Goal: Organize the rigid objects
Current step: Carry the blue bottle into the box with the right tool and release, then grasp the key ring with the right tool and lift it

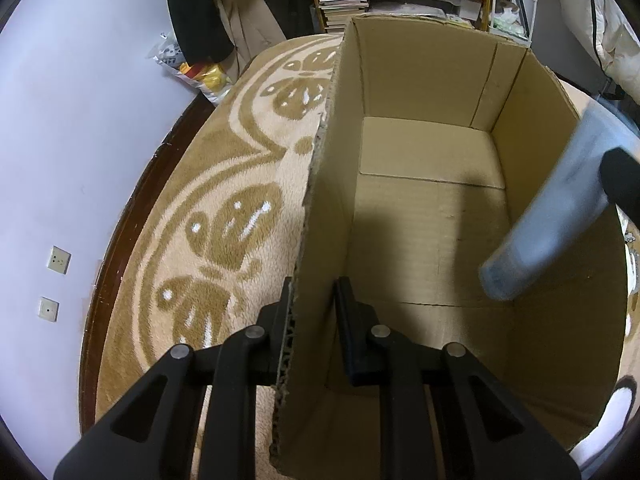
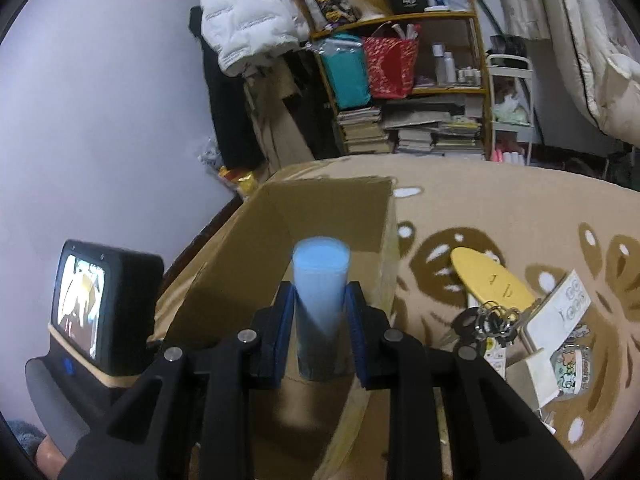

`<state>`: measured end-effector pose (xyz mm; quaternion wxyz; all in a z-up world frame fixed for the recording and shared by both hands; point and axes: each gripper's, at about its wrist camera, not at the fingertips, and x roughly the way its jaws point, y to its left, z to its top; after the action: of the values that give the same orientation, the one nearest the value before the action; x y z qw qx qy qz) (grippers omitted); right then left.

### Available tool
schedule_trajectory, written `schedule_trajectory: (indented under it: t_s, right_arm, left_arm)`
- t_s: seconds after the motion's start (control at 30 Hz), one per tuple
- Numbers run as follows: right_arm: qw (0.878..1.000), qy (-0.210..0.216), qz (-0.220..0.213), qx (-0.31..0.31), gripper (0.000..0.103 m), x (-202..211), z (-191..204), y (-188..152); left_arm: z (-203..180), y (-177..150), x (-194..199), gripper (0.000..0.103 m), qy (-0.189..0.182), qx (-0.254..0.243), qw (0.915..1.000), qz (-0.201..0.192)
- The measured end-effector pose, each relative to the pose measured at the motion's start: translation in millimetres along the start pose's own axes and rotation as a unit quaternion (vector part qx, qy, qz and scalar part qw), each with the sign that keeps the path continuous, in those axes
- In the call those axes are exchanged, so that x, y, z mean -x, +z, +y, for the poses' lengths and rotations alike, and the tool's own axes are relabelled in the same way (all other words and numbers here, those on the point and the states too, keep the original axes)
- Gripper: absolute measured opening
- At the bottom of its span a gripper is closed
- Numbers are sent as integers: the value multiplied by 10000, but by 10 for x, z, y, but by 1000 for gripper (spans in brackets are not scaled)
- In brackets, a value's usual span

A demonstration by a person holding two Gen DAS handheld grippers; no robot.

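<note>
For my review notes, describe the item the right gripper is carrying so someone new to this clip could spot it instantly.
Find the open cardboard box standing on the patterned tan rug. Just above its opening, the right gripper is shut on a pale blue cylinder, pointing lengthwise away from the camera. Unlike the flat yellow oval and the keys lying on the rug, it is held in the air.

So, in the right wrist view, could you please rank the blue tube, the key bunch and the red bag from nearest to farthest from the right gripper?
1. Blue tube: clamped between the right gripper fingers, over the cardboard box.
2. Key bunch: on the rug, to the right.
3. Red bag: on the far shelf.
</note>
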<state>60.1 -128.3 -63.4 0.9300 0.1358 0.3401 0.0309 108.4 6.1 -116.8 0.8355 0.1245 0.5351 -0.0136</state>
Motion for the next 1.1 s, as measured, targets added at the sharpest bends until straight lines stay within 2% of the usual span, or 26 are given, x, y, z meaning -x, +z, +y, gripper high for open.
schedule_trajectory:
  t_s: [0.13, 0.2, 0.27, 0.43, 0.47, 0.57, 0.7, 1.1]
  right_arm:
    - [9996, -10, -249, -92, 28, 137, -66, 74]
    - [9992, -64, -362, -175, 28, 212, -127, 122]
    - [9986, -203, -424, -241, 31, 267, -210, 164]
    - [9955, -778, -415, -336, 59, 320, -490, 232]
    - [9954, -854, -352, -273, 60, 311, -532, 234]
    - [9951, -957, -156, -213, 67, 288, -676, 246]
    - [9960, -859, 122, -226, 83, 194, -862, 195]
    - [9945, -798, 588, -331, 84, -335, -1169, -125]
  left_arm:
    - [38, 3, -11, 17, -29, 72, 10000, 13]
    - [53, 1, -3, 17, -130, 132, 9998, 4]
    - [44, -1, -4, 17, -70, 110, 9999, 0]
    - [44, -10, -4, 18, -76, 155, 9998, -27]
    - [57, -5, 13, 18, -115, 209, 9997, -57]
    - [107, 8, 34, 18, -207, 321, 9992, -107]
    - [91, 15, 30, 18, -192, 287, 9994, -93]
    - [105, 18, 29, 19, -236, 322, 9992, -82]
